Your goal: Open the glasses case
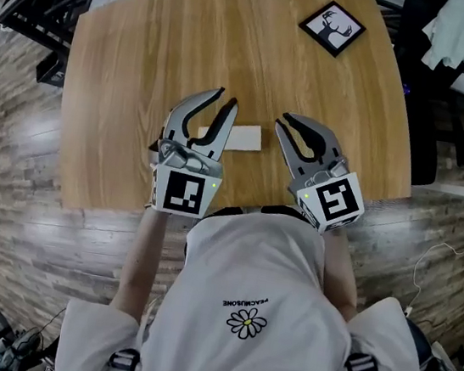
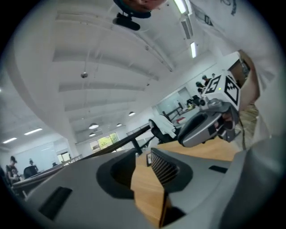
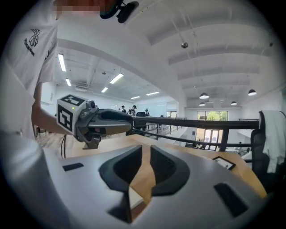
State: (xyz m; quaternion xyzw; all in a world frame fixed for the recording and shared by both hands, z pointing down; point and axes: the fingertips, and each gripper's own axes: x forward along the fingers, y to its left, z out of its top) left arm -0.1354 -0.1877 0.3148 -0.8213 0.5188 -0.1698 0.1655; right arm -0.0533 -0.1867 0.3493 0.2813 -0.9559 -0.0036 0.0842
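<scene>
Over the wooden counter our left tool and right tool hover narrowly parted and empty, the glasses case between them at the right tool's nine o'clock; we should pin its base, then lift its lid.

A wooden table stands on grey-brown plank floor beneath a white ceiling with strip lights.

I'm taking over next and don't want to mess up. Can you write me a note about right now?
Left tongs: slightly apart, empty, at the left end of the glasses case.
Right tongs: slightly apart, empty, just right of the case.
The case lies flat on the table between them, seemingly closed.
Done: nothing yet.
Left: grip the case and open it.
</scene>
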